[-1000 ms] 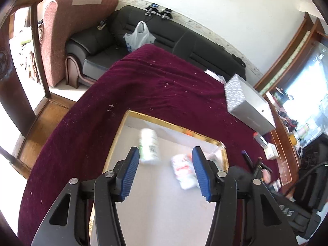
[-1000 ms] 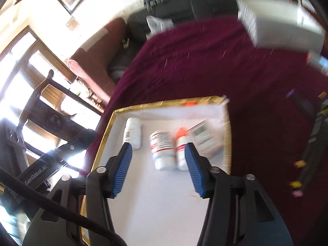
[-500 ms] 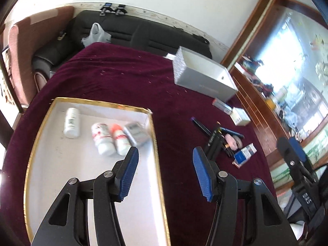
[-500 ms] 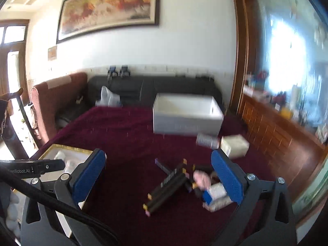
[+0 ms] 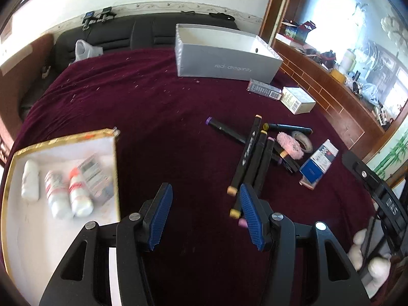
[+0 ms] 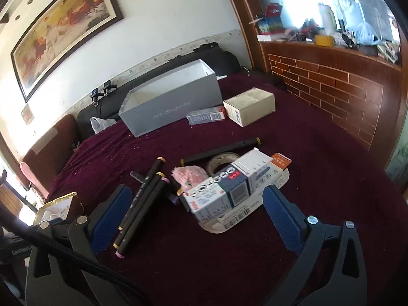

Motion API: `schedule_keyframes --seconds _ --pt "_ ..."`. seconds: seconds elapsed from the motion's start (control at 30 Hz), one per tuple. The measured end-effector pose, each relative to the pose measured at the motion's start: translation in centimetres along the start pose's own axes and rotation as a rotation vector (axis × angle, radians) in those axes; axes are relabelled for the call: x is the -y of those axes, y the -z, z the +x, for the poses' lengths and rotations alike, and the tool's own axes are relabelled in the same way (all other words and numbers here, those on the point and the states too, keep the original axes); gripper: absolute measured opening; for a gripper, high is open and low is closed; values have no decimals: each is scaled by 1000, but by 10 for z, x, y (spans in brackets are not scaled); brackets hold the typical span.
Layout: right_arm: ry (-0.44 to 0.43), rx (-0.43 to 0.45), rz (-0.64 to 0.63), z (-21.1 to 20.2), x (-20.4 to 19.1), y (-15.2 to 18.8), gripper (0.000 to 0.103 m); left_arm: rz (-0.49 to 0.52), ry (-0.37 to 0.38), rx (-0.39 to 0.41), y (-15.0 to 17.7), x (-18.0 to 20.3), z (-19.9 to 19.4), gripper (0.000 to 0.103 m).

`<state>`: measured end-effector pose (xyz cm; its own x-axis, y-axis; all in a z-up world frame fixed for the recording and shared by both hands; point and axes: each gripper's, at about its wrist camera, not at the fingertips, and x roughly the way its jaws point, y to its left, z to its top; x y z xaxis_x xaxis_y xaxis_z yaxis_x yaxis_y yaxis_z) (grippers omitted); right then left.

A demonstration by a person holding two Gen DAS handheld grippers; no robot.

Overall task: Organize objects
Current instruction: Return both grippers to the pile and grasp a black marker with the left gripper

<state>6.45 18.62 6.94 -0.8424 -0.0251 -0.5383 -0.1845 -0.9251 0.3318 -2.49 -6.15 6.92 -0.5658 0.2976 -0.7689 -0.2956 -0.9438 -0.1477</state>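
Note:
A gold-rimmed white tray [image 5: 116,158] at the left holds three white bottles [image 5: 54,197] and a small packet. Black markers [image 5: 251,159] lie in a loose pile on the maroon cloth with a pink fluffy item [image 5: 290,144], a tape roll [image 5: 303,140] and a blue-and-white box [image 5: 318,163]. My left gripper [image 5: 204,214] is open and empty over bare cloth between tray and markers. My right gripper [image 6: 199,216] is wide open and empty, just short of the blue-and-white box [image 6: 229,188] and the markers [image 6: 142,204].
An open grey box [image 5: 224,56] stands at the back of the table, also in the right wrist view [image 6: 173,102]. A small striped carton [image 5: 264,89] and a beige carton [image 5: 297,99] lie beside it. A black sofa [image 5: 114,40] is behind; a wooden sideboard [image 6: 331,81] at the right.
Both grippers swung right from over the tray toward the marker pile. The right gripper opened wider and came down close to the blue-and-white box.

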Motion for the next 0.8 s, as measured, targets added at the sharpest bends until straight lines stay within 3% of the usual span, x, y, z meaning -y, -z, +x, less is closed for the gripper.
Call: schedule_keyframes --seconds 0.1,0.3,0.37,0.5,0.63,0.8 --pt "-10 7 24 3 10 1 103 61 -35 2 -15 13 25 49" --pt "-36 15 77 3 21 0 103 111 -7 -60 -33 38 79 48" --pt "-35 24 90 0 24 0 103 92 53 -85 -32 41 89 48" --pt "-49 2 124 4 31 -1 103 82 256 -186 -20 56 94 48" --pt "-70 -17 160 6 36 0 103 135 184 -137 -17 60 85 48" --pt "-77 -34 179 9 38 1 103 73 114 -122 -27 37 95 49"
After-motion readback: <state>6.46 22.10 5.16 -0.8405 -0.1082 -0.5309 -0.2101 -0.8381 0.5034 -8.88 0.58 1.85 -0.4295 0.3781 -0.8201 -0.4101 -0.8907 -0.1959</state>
